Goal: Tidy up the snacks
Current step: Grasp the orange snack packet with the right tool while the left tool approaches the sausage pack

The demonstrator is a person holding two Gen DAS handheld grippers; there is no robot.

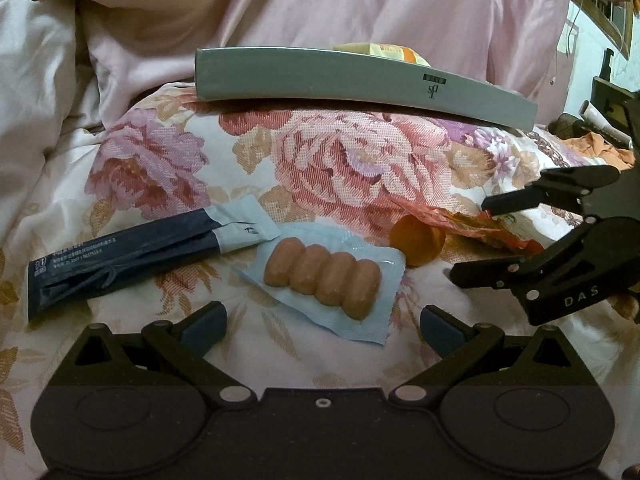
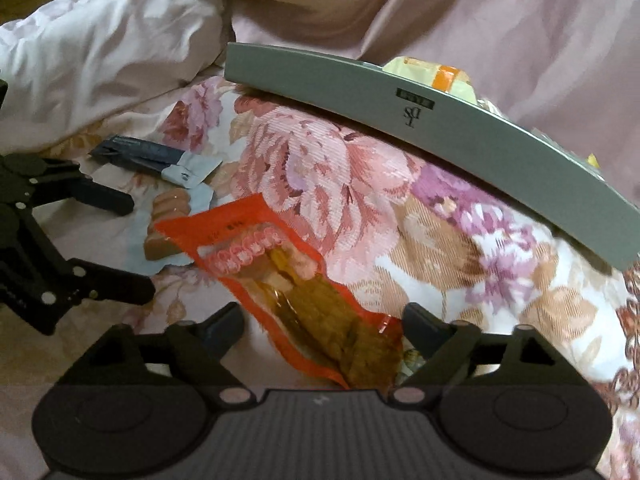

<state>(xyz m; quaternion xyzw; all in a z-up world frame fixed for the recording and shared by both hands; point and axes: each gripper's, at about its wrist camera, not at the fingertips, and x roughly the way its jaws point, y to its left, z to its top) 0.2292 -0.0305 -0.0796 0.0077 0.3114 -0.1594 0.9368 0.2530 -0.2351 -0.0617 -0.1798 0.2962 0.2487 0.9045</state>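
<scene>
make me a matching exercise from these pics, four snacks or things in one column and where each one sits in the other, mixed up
Things:
1. sausage pack
2. dark blue sachets
3. red-orange packet
4. grey box

Places:
A. far side of the floral quilt, a yellow snack inside
B. between the open fingers of the right gripper
C. just ahead of the open left gripper
D. left of the sausages

Pairs: 1-C, 2-D, 3-B, 4-A
</scene>
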